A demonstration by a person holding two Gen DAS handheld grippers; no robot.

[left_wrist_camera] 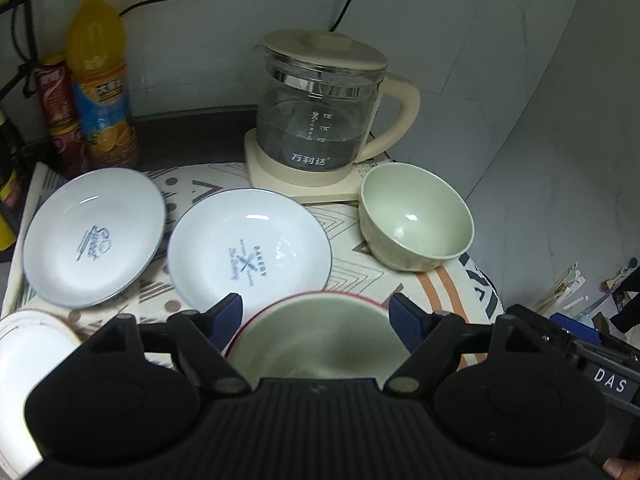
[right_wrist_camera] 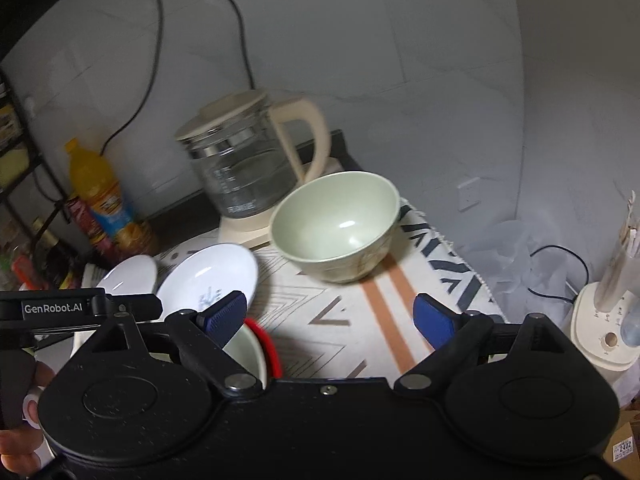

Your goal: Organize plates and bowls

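Red trim marks the near bowl (left_wrist_camera: 316,340), sitting between the left gripper (left_wrist_camera: 316,312)'s spread pads, not yet pinched. Close off-centre and that smooth rim could skid into the bakery plate (left_wrist_camera: 248,252) just behind it. Right gripper (right_wrist_camera: 332,316) hangs apart over the patterned cloth (right_wrist_camera: 352,320), empty, facing the pale green bowl (right_wrist_camera: 336,224) far right beside the glass kettle (right_wrist_camera: 244,168); an overshoot knocks it into the kettle.
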